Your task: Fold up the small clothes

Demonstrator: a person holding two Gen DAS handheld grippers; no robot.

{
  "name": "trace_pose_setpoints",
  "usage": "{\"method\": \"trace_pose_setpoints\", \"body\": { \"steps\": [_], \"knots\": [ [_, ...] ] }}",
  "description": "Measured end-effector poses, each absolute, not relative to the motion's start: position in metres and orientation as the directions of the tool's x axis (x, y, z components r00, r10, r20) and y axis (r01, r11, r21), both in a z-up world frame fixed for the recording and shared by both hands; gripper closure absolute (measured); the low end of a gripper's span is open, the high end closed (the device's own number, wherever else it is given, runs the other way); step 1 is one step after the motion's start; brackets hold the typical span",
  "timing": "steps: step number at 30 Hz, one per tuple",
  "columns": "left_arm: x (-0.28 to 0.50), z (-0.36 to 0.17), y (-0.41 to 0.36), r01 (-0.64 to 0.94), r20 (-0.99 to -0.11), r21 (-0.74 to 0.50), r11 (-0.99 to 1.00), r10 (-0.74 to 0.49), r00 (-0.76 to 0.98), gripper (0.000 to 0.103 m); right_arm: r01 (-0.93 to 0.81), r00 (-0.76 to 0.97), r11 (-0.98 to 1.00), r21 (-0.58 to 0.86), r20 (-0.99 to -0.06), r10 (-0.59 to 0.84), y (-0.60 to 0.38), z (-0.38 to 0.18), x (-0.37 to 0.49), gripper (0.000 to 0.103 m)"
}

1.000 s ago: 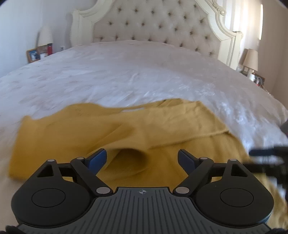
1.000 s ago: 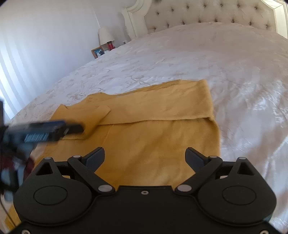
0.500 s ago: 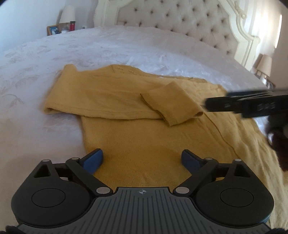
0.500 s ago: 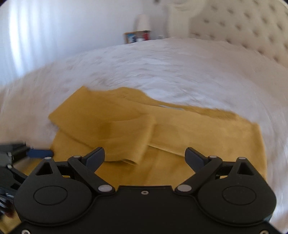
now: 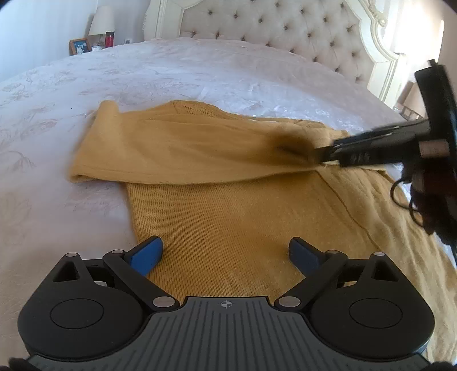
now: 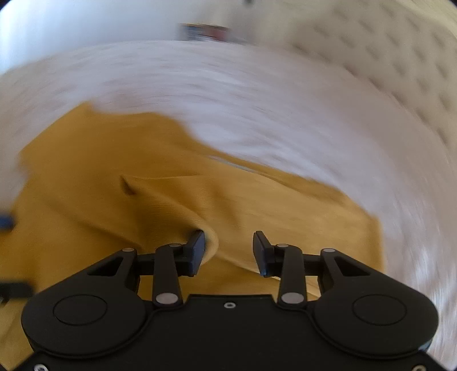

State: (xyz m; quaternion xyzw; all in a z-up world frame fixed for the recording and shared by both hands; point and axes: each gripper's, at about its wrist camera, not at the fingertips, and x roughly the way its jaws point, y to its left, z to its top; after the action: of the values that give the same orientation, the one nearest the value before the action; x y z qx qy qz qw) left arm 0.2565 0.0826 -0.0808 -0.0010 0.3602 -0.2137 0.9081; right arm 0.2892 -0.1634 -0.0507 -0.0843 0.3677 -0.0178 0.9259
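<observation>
Sweater (image 5: 245, 217) sleeve (image 6: 182, 205) between right gripper (image 6: 229, 251) jaws (closing).

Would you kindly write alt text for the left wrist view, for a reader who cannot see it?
A mustard sweater lies flat on a white bed, one sleeve folded across its chest. The left gripper hovers open above the sweater's lower part. The right gripper reaches in from the right to the sleeve's cuff; a tufted headboard stands behind.

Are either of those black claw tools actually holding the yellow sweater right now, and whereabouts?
The left gripper holds nothing. The right gripper has just been closing its jaws around the sweater's folded sleeve cuff, but a firm grip cannot be told.
</observation>
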Motion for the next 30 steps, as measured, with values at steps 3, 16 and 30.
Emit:
{"method": "trace_pose_setpoints", "body": {
  "steps": [3, 16, 30],
  "knots": [
    [0.258, -0.082, 0.084, 0.379, -0.651, -0.172, 0.909, -0.393, 0.649, 0.007, 0.087, 0.711, 0.983, -0.163, -0.681, -0.176, -0.184, -0.047, 0.29, 0.057],
    [0.261, -0.084, 0.09, 0.391, -0.635, -0.205, 0.897, -0.426, 0.645, 0.003, 0.077, 0.722, 0.996, 0.043, -0.691, -0.026, -0.197, -0.049, 0.3, 0.034],
    [0.259, -0.08, 0.095, 0.382, -0.574, -0.251, 0.889, -0.454, 0.681, 0.001, -0.058, 0.782, 0.997, 0.054, -0.618, 0.078, -0.201, -0.013, 0.297, 0.091]
  ]
}}
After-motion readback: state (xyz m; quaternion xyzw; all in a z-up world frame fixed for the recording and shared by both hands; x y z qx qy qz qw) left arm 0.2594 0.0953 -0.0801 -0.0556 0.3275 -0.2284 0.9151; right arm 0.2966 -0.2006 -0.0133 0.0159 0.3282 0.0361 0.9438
